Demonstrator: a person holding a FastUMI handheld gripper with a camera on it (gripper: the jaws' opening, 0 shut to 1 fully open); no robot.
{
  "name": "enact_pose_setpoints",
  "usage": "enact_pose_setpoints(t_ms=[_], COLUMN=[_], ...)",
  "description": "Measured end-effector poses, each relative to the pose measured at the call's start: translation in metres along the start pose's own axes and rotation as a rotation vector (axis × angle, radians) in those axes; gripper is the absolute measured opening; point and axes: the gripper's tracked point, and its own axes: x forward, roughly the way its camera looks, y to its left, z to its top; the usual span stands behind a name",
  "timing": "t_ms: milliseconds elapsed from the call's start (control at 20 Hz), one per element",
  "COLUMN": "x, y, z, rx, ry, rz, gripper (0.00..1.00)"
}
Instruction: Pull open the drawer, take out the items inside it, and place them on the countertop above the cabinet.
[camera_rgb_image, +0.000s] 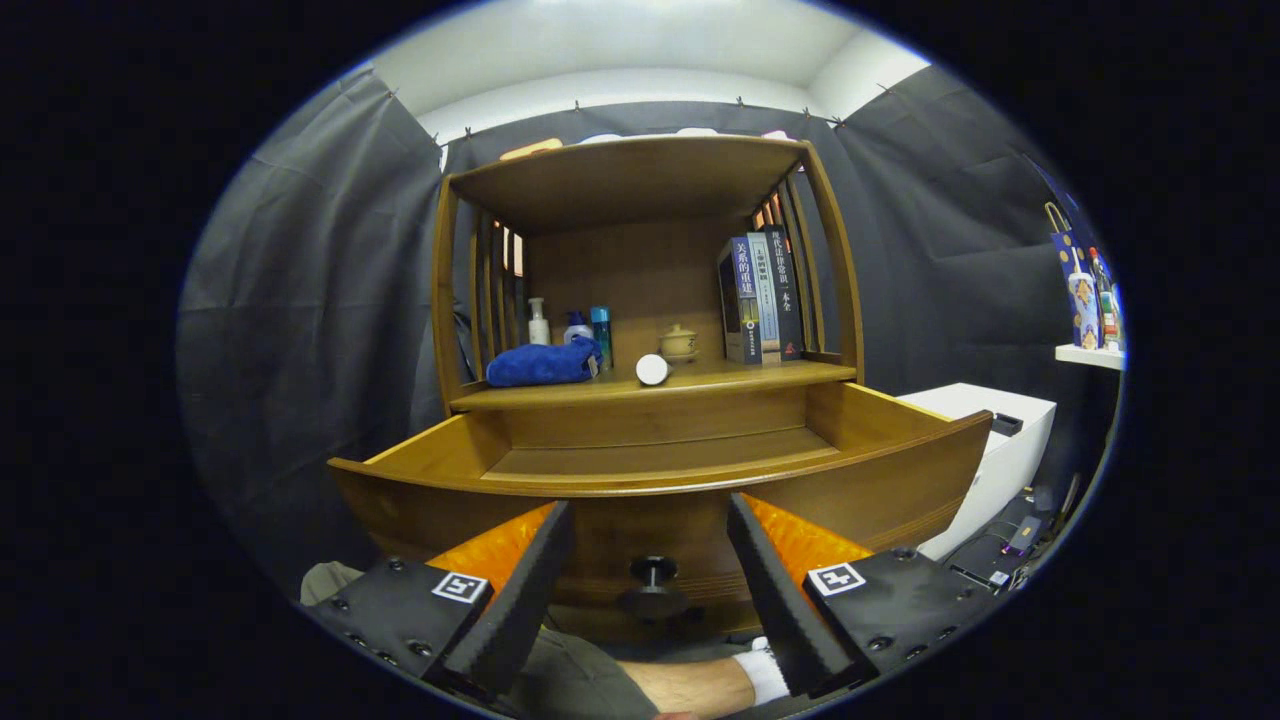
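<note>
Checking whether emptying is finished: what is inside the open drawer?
The drawer shows only bare wooden floor toward its back. Its front panel hides the near part, so something low could lie there. The hand-held gripper is open, its fingers either side of the knob.

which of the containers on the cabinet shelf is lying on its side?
The white bottle at the front edge of the shelf, round end toward the camera. The bottles behind the blue towel stand upright. The hand-held gripper is open, its fingers either side of the drawer knob.

One drawer (660, 455), one knob (653, 572), three books (762, 296), three bottles (572, 327), one towel (543, 364), one teapot (679, 343).
</note>
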Motion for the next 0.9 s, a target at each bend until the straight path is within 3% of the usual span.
enact_pose_setpoints(t_ms=[250,500,900], x=[0.023,0.067,0.138], y=[0.001,0.002,0.013], z=[-0.021,-0.014,0.004], rx=[0.046,-0.015,0.004], ry=[0.07,0.06,0.043], rz=[0.025,0.009,0.007], gripper=[0.99,0.98,0.97])
